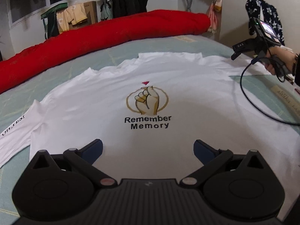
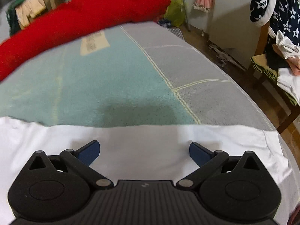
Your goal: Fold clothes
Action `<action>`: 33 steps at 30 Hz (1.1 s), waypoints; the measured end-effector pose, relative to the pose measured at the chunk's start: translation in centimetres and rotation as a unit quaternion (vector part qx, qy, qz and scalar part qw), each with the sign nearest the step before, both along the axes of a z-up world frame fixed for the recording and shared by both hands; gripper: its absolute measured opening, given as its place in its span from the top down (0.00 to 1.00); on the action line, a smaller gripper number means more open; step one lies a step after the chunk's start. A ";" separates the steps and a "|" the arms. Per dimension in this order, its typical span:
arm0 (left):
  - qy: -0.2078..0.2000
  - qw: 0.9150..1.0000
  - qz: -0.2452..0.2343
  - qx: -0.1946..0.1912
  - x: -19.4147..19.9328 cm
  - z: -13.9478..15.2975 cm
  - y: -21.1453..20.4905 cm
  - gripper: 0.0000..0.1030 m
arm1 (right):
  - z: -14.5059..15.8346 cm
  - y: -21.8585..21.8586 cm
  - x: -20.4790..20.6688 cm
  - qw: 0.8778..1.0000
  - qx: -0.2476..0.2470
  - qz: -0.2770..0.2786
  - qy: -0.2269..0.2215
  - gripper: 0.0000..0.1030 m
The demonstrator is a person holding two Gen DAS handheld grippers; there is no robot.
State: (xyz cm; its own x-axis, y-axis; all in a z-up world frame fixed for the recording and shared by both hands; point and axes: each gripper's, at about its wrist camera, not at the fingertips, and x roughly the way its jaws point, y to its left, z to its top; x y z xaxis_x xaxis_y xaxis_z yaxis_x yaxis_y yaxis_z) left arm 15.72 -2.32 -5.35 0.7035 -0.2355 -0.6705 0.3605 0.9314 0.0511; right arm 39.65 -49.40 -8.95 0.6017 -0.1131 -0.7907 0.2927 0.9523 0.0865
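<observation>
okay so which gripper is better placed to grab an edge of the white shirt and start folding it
Right, probably. The right hand-held gripper is open just short of the white T-shirt's edge, while the left hand-held gripper is open over its middle.

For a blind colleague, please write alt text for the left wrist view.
A white T-shirt printed "Remember Memory" lies spread flat on a pale green bed cover, with the left gripper above its near part, jaws open and empty. At right, a hand holds the right gripper over the shirt's edge; a red rolled blanket lies behind.
</observation>
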 end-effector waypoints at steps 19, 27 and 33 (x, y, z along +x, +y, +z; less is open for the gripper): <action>0.008 1.000 -0.005 0.009 0.1 -0.3 -0.6 0.01 | -2.2 -4.7 -5.1 1.000 -0.007 0.023 -0.014 0.00; 0.022 1.000 0.006 0.009 0.6 -1.0 0.3 0.01 | -0.7 -4.9 -9.5 1.000 -0.006 0.019 -0.006 0.00; 0.019 0.999 0.025 0.012 0.5 -1.0 1.5 0.01 | 0.6 -3.1 -5.3 0.998 -0.005 0.049 -0.034 0.00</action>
State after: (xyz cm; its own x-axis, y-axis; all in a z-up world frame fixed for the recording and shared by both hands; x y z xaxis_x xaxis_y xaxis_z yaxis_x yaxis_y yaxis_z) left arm 16.23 -0.85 -6.31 0.6873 -0.1853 -0.7024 0.3164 0.9467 0.0598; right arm 34.35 -52.46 -8.34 0.6630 -0.0587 -0.7463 0.1910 0.9772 0.0928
